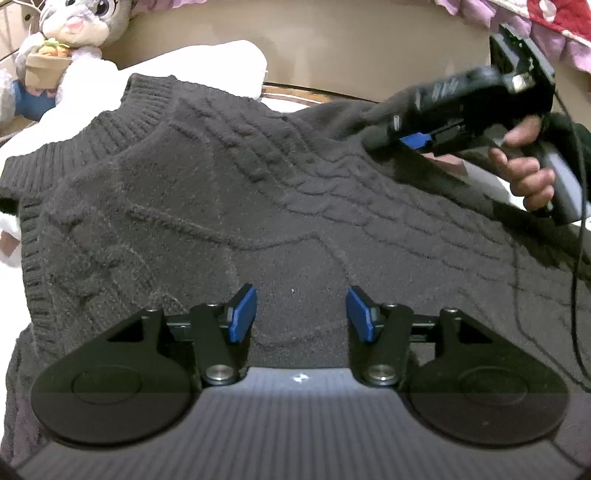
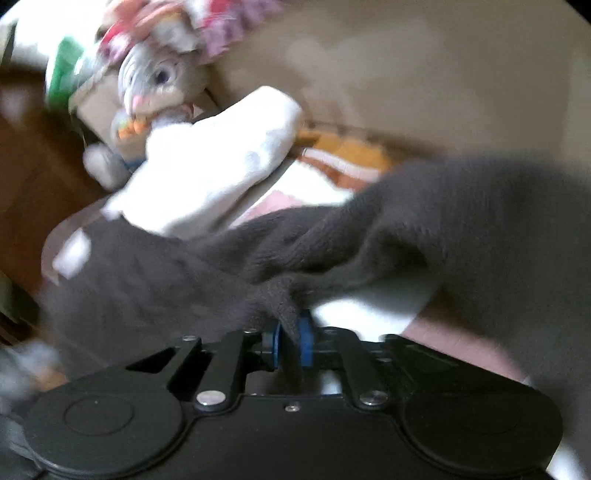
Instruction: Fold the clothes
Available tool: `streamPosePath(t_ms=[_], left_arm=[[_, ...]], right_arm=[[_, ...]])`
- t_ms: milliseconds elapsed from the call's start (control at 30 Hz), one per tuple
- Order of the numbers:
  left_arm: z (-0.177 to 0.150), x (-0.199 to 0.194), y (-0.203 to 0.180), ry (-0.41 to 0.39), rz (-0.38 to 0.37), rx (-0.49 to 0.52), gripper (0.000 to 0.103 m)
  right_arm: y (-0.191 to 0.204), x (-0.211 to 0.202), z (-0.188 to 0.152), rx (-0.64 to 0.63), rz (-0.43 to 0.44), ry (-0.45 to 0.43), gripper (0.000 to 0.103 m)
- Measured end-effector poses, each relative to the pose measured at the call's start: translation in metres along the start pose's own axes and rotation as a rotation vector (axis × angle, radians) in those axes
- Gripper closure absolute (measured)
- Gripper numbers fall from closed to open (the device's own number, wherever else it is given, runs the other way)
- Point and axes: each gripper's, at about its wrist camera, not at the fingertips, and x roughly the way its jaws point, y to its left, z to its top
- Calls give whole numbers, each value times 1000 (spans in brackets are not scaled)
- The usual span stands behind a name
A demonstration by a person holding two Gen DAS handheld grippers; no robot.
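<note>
A dark grey cable-knit sweater lies spread out, its ribbed collar at the upper left. My left gripper hovers over the middle of it, blue pads wide apart, nothing pinched between them. My right gripper, held by a hand, is at the sweater's upper right edge. In the right wrist view the right gripper is shut on a fold of the sweater, and the knit is bunched and pulled up between the blue pads. That view is blurred.
A white garment lies behind the collar, and shows as the white garment in the right wrist view. A plush rabbit sits at the far left. A beige panel rises behind. Orange striped fabric lies beyond the sweater.
</note>
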Motion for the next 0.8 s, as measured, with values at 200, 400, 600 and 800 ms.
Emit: streamPosePath(t_ms=[200, 400, 600, 800], left_arm=[[5, 4, -3, 14, 6, 27, 45], [6, 3, -6, 24, 32, 49, 45], [5, 1, -8, 33, 68, 27, 42], [-2, -49, 7, -36, 150, -78, 42]], right_arm=[[-5, 12, 9, 80, 88, -31, 34], [50, 19, 22, -422, -82, -141, 90], [36, 44, 34, -403, -190, -7, 78], [53, -5, 31, -243, -309, 39, 50]])
